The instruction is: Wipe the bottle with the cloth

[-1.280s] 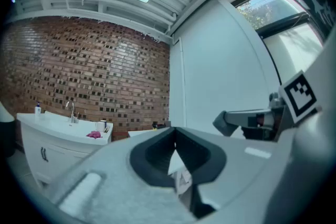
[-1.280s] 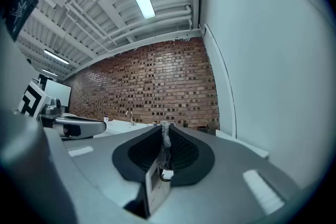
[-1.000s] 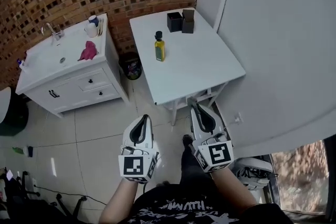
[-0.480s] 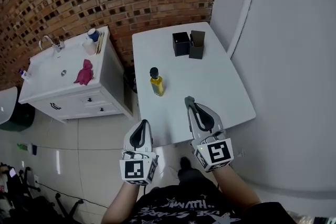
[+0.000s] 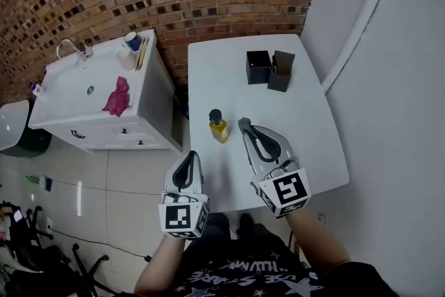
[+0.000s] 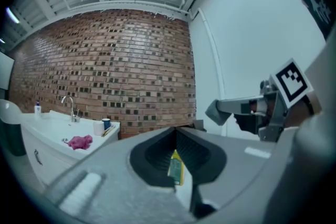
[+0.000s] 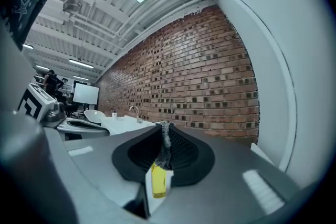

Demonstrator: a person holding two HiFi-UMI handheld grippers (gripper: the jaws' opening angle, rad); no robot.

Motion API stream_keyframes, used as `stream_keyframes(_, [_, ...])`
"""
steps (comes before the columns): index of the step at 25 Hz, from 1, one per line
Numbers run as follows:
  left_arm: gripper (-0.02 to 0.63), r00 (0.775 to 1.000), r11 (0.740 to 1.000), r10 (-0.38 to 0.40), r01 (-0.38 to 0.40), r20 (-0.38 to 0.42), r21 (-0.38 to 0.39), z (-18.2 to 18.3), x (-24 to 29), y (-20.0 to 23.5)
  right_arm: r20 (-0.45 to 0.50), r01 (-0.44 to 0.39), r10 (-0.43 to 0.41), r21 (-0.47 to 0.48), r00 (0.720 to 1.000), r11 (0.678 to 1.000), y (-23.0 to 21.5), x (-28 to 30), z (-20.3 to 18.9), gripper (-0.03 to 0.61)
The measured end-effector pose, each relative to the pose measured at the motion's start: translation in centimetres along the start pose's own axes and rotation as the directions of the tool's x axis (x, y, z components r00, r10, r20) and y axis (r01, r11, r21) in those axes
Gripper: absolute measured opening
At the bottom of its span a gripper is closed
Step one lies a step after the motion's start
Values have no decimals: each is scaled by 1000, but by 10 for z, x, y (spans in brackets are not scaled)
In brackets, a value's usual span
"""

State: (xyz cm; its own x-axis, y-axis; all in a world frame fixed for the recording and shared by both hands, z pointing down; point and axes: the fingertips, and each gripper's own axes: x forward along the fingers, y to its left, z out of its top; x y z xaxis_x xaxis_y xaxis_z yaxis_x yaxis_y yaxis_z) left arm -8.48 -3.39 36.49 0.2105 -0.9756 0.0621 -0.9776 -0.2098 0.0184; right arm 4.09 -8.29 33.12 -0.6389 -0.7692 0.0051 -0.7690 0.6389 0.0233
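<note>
A small yellow bottle [image 5: 218,127] with a black cap stands upright near the front of the white table [image 5: 306,129]. The pink cloth [image 5: 117,97] lies on the sink counter to the left, away from both grippers. My right gripper [image 5: 243,125] is shut and holds nothing, its tip just right of the bottle without touching it. My left gripper [image 5: 191,156] is shut and empty, at the table's front left edge. In the left gripper view the bottle [image 6: 176,168] shows past the closed jaws, with the cloth [image 6: 79,141] far left. In the right gripper view the bottle [image 7: 158,182] sits close ahead.
Two black boxes [image 5: 259,67] [image 5: 281,71] stand at the back of the table. The white sink cabinet [image 5: 83,129] carries a faucet [image 5: 73,49] and a cup [image 5: 132,42]. A brick wall runs behind, a white wall at right. There is a narrow gap between cabinet and table.
The person has stepped up to the table, so the bottle and table are much nearer. Both grippers, still shut, now reach the table's front, the right one beside the bottle.
</note>
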Motion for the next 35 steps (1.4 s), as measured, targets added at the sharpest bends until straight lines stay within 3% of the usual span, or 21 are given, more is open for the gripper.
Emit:
stream_keyframes(7, [5, 998, 998, -68, 68, -13, -11, -15, 30, 16, -48, -12, 11, -27, 999, 1000, 10, 42, 1, 41])
stream_keyframes(17, [5, 995, 994, -91, 88, -39, -65, -15, 44, 35, -173, -46, 30, -88, 984, 995, 25, 92, -20, 41])
stream_keyframes(35, [5, 995, 994, -98, 97, -21, -56, -19, 46, 45, -245, -103, 86, -57, 966, 993, 49, 83, -33, 41])
